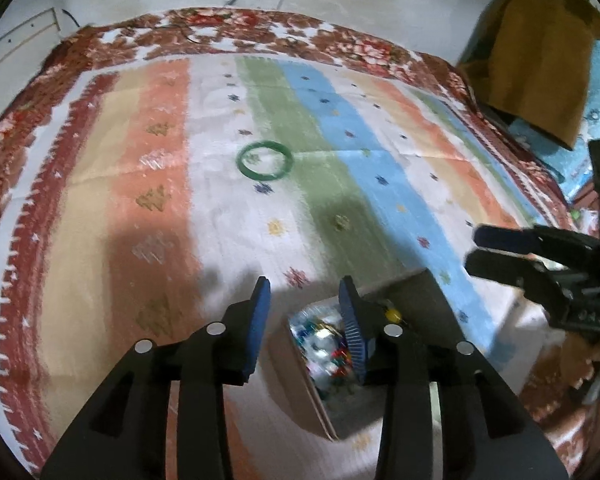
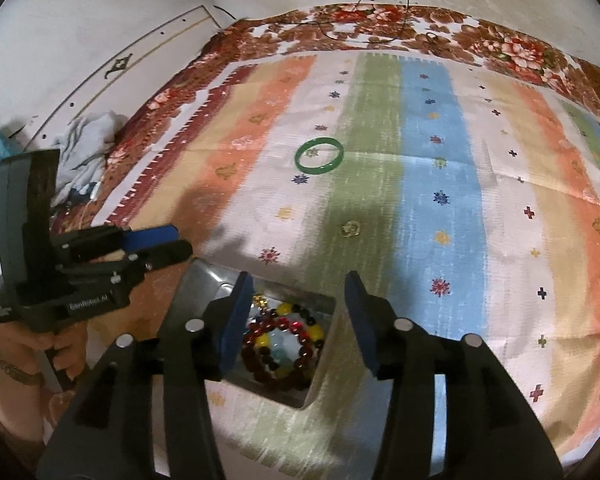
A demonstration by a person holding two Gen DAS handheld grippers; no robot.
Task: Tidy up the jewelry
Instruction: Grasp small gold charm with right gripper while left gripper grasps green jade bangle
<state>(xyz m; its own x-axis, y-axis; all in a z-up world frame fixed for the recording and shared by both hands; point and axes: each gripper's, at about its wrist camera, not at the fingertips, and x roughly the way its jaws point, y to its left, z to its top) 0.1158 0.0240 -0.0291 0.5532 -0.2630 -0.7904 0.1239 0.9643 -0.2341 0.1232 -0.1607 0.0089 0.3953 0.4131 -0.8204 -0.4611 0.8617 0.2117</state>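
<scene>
While both grippers hang above the open box [image 2: 320, 364] at the near edge of the striped cloth [image 2: 440, 200], neither one holds anything. Left gripper [image 1: 304, 300]: blue-padded jaws apart, nothing between the pads; seen from its own camera, the box [image 1: 300, 376] sits below and between the fingers, its contents a blurred mix of coloured beads. Right gripper [image 2: 300, 300]: jaws spread wider, pads clear of everything, poised directly over the box interior. In the right wrist view the box holds a beaded bracelet [image 2: 284, 352] of dark red, yellow and black beads, lying in a loop on the box floor, with a small gold-coloured piece near the far inner wall. Green bangle [image 2: 319, 155] lies flat on the cloth well beyond the box, straddling the boundary of the white and green stripes; same bangle [image 1: 265, 160] visible from the left wrist. A small gold-toned item [image 2: 350, 228] rests on the green stripe between bangle and box; type cannot be told. The cloth lies over a floral blanket [image 2: 380, 28]. A hand [image 2: 32, 344] grips the left tool's handle at the left edge of the right wrist view
</scene>
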